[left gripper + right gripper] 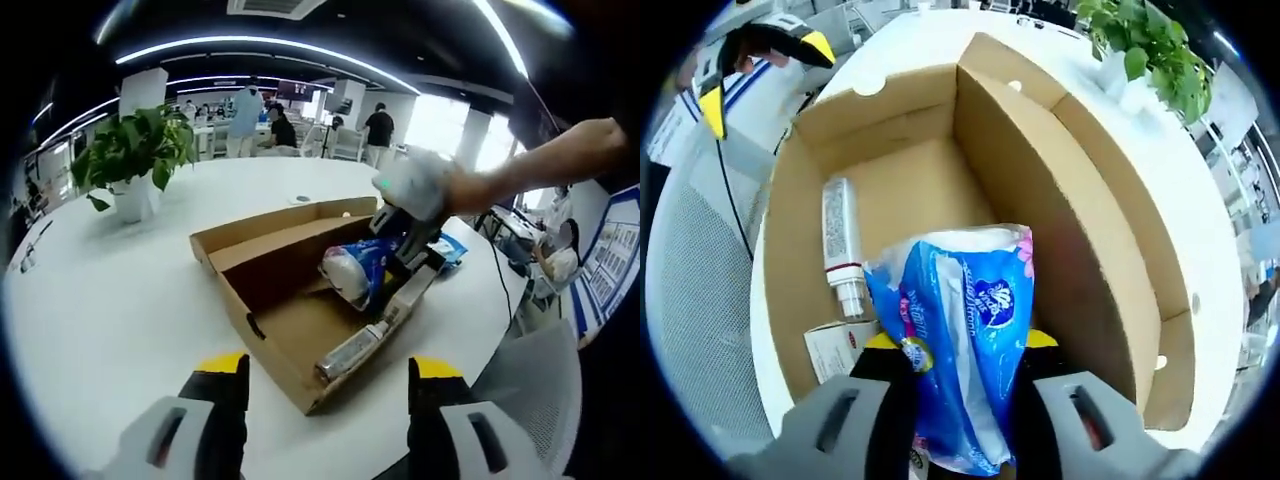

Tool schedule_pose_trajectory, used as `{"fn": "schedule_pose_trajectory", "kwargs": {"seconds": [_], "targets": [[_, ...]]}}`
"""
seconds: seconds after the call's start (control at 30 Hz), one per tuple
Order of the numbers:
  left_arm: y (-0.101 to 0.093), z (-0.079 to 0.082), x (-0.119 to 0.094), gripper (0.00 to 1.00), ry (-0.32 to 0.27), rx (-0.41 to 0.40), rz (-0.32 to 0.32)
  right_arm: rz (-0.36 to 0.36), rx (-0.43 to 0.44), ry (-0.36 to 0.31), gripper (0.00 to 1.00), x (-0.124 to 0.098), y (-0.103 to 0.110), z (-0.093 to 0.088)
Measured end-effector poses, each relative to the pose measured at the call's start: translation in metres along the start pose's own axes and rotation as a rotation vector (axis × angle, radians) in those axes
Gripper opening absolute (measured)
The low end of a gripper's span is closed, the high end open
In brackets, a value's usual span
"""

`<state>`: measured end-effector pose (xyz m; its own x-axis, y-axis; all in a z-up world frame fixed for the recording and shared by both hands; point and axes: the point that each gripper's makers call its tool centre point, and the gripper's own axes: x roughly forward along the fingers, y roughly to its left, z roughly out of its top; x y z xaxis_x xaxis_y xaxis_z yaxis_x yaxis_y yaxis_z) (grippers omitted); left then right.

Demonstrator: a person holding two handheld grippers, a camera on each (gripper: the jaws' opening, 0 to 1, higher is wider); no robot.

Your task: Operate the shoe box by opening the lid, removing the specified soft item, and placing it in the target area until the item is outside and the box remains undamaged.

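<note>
In the left gripper view, the open cardboard shoe box [290, 320] sits at the centre of the frame on a round white table [110, 300], its lid folded back toward the upper left. The left gripper [325, 400] rises from the bottom edge with its yellow-tipped jaws spread wide and nothing between them, short of the box's near corner. At centre right, the right gripper [405, 245] comes in from the upper right, held by a person's hand [425, 185], and clamps a blue-and-white soft tissue pack [360, 265] that is partly lifted above the box's right side. A white bottle [345, 355] lies inside the box along its lower right wall. A potted plant [135, 155] stands on the table at upper left. In the right gripper view, the right gripper's jaws at the bottom close around the tissue pack [965, 340] in the lower centre, over the box interior [910, 180]. The bottle [843, 255] lies at centre left on the box floor, with a small white carton [835, 350] just below it. The left gripper [750, 60] appears at upper left, beyond the box.
</note>
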<state>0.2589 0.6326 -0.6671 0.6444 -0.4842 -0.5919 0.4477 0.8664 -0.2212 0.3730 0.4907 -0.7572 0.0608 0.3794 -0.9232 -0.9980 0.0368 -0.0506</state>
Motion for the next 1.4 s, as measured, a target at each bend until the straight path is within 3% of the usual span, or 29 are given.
{"fn": "schedule_pose_trajectory", "kwargs": {"seconds": [0.27, 0.53, 0.83, 1.03, 1.23, 1.4], "targets": [[-0.002, 0.007, -0.003, 0.64, -0.026, -0.014, 0.004, -0.047, 0.037, -0.037, 0.28, -0.023, -0.004, 0.008], [-0.009, 0.010, -0.002, 0.64, -0.033, -0.015, -0.012, -0.080, 0.097, -0.143, 0.27, -0.050, -0.004, 0.029], [-0.014, 0.013, -0.001, 0.65, -0.034, 0.003, -0.022, -0.115, 0.069, -0.187, 0.27, -0.072, 0.005, 0.038], [-0.016, 0.017, -0.001, 0.64, -0.037, 0.007, -0.024, -0.168, 0.043, -0.245, 0.27, -0.098, 0.009, 0.046], [-0.021, 0.015, 0.004, 0.65, -0.020, 0.019, -0.037, -0.217, 0.021, -0.257, 0.27, -0.123, 0.007, 0.035], [-0.030, 0.019, 0.011, 0.65, -0.011, 0.034, -0.055, -0.255, 0.046, -0.248, 0.27, -0.140, 0.003, 0.009]]}}
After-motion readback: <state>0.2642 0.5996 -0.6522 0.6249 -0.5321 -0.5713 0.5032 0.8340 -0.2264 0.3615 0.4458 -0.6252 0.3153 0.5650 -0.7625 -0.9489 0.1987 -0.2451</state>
